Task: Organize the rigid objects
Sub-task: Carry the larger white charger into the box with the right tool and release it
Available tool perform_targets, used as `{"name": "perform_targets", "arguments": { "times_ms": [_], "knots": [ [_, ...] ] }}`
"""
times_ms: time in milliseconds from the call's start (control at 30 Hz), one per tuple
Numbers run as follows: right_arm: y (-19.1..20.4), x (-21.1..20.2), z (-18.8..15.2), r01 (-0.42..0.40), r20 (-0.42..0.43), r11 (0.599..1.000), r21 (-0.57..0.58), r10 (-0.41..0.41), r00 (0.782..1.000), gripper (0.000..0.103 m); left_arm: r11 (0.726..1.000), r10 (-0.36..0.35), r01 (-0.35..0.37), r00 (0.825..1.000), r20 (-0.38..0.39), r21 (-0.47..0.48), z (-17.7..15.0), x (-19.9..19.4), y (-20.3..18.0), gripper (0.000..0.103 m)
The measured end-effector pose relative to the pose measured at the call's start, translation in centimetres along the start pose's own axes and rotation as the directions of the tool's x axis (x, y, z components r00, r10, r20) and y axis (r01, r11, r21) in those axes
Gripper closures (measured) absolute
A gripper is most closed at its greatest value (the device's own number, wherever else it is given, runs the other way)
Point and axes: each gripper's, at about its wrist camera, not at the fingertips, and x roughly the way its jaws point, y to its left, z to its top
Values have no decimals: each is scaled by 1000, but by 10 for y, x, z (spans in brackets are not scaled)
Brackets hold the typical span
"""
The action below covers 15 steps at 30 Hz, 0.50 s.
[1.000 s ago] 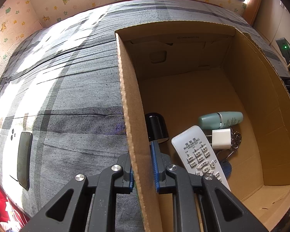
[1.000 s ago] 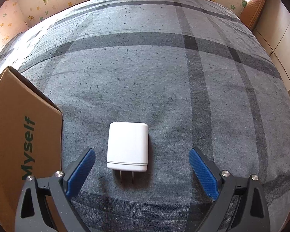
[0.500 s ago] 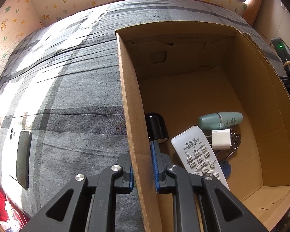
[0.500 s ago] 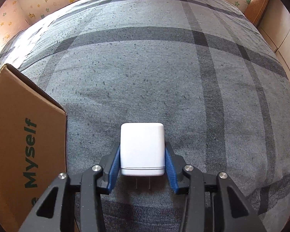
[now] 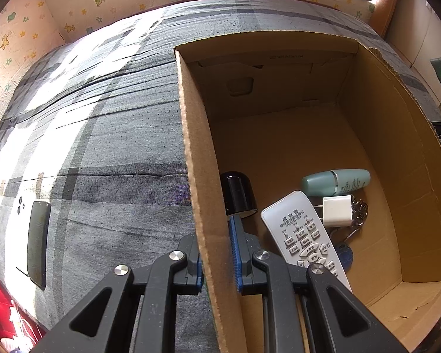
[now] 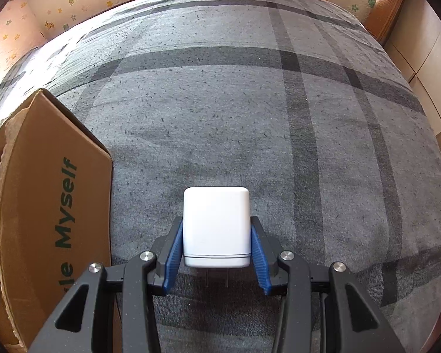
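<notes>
Right tool (image 6: 216,248) clamps white charger (image 6: 216,226), prongs nearward; cardboard box (image 6: 56,194) lies left. Left tool (image 5: 217,253) pinches box wall.

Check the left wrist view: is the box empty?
No, the cardboard box already holds a remote, a green bottle and a small white charger.

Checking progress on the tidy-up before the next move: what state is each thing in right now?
left gripper: shut on the cardboard box wall
cardboard box: open, upright on the bed
right gripper: shut on the white charger
white charger: held, prongs toward the camera
remote: lying in the box
green bottle: on its side in the box
</notes>
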Motion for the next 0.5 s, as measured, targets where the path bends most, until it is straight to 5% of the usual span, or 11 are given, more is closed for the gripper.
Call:
{"name": "perform_targets", "arguments": {
  "times_ms": [500],
  "knots": [
    [0,-46,-25,5,27,1000,11,-5,1000,57,1000,-11,11,1000,2,-10,0,0,5,87]
  ]
}}
